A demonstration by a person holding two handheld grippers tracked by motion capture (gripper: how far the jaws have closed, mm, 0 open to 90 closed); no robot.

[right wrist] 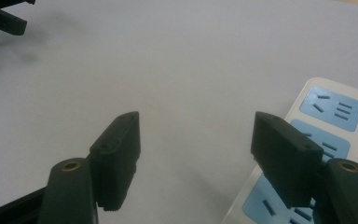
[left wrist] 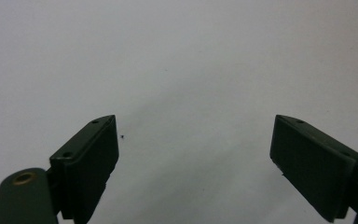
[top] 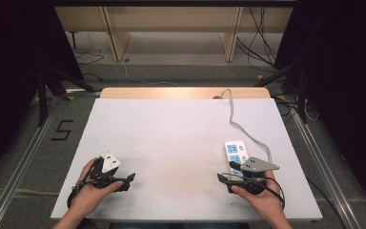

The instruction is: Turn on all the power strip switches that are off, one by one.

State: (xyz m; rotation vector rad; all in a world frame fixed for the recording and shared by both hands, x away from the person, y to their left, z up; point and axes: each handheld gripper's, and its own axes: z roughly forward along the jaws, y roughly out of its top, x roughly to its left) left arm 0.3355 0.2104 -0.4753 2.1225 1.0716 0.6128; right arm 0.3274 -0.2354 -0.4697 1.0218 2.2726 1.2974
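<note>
A white power strip (top: 236,153) with blue sockets lies on the right side of the white table (top: 181,138), its grey cable (top: 240,126) running to the far edge. My right gripper (top: 225,178) hovers at the strip's near end, jaws wide apart, nothing between them. In the right gripper view the power strip (right wrist: 328,122) lies beside and under the right jaw of the right gripper (right wrist: 196,135). My left gripper (top: 129,180) is held near the front left, open and empty. The left gripper (left wrist: 195,140) points at bare white table.
A wooden strip (top: 186,92) borders the table's far edge. Cables trail on the floor behind. Metal rails (top: 24,157) run along both sides of the table. The far jaws of the left gripper (right wrist: 2,16) show at the top left of the right gripper view.
</note>
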